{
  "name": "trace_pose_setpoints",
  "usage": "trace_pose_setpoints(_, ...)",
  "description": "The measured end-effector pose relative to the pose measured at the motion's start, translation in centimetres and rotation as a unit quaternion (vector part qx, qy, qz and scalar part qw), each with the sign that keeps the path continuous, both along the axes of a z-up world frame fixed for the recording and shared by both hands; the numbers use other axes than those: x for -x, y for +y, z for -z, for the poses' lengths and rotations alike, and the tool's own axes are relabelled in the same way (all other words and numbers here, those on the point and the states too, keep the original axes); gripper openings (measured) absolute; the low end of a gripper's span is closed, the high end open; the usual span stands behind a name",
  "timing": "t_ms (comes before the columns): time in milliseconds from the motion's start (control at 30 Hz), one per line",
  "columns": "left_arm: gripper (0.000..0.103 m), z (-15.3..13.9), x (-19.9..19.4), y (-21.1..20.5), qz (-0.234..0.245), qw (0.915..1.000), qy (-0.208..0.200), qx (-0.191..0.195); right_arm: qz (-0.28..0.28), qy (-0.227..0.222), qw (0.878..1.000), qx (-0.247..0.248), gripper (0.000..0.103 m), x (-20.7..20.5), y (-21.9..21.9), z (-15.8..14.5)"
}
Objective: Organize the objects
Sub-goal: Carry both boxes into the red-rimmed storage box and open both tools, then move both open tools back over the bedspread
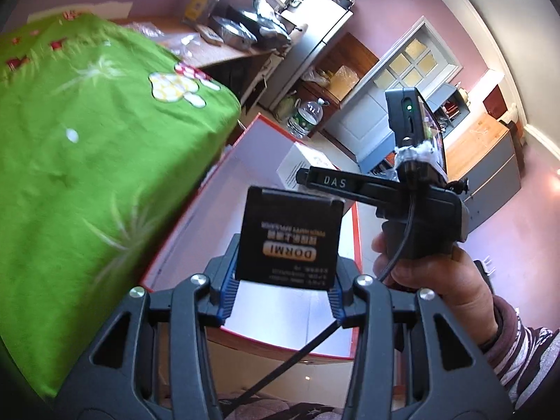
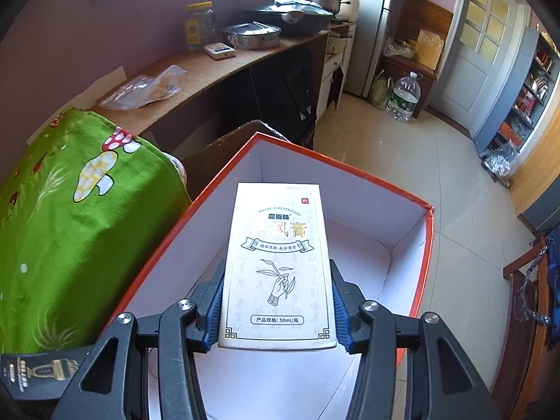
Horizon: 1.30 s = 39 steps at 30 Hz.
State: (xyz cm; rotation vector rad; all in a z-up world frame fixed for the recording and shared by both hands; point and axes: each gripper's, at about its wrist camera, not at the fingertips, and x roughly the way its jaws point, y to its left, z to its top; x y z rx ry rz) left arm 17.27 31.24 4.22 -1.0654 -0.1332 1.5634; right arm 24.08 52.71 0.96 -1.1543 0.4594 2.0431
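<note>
My left gripper (image 1: 285, 287) is shut on a black DORMI box (image 1: 288, 238) and holds it above the near end of a large red-edged box with a white inside (image 1: 259, 318). My right gripper (image 2: 276, 309) is shut on a tall white carton with a hand-and-leaf drawing (image 2: 278, 266), held over the open red-edged box (image 2: 367, 196). In the left wrist view the right gripper's body and the hand holding it (image 1: 416, 206) are to the right, with the white carton's end (image 1: 297, 169) beyond. The black box's corner (image 2: 38, 371) shows at lower left in the right wrist view.
A green mushroom-print cloth (image 2: 70, 231) covers a bulky surface left of the box. A wooden counter (image 2: 210, 70) behind holds a jar, pans and a plastic bag. A water bottle (image 2: 402, 96) stands on the tiled floor near a door. Shelves stand on the right.
</note>
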Motion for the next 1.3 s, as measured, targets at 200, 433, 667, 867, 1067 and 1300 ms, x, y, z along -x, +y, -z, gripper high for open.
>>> trace_pose_setpoints(200,0.081,0.9,0.4,-0.3,0.004,0.9997,-0.023,0.005,0.020,-0.009,1.000,0.004,0.059,-0.3,0.7,0.7)
trace_pose_setpoints(433,0.085,0.1,0.7,-1.7,-0.017,0.9997,-0.019,0.001,0.030,0.006,1.000,-0.003,0.074,-0.2,0.5,0.0)
trace_pose_setpoints(667,0.085,-2.9,1.5,-4.5,-0.080,0.9943,0.068,-0.016,0.012,0.064,0.997,-0.033,0.077,0.7,-1.3,-2.9)
trace_pose_setpoints(867,0.085,-4.5,3.1,-7.6,-0.127,0.9826,0.135,0.006,-0.029,0.091,0.993,-0.064,0.081,1.9,-4.5,-4.6)
trace_pose_setpoints(1067,0.085,-5.7,4.6,-12.0,-0.199,0.9647,0.172,0.020,-0.077,0.110,0.988,-0.072,0.082,4.7,-7.9,-5.3)
trace_pose_setpoints(1300,0.085,-5.5,6.8,-17.4,-0.266,0.9518,0.152,0.010,-0.123,0.123,0.982,-0.071,0.082,7.0,-11.5,-5.6)
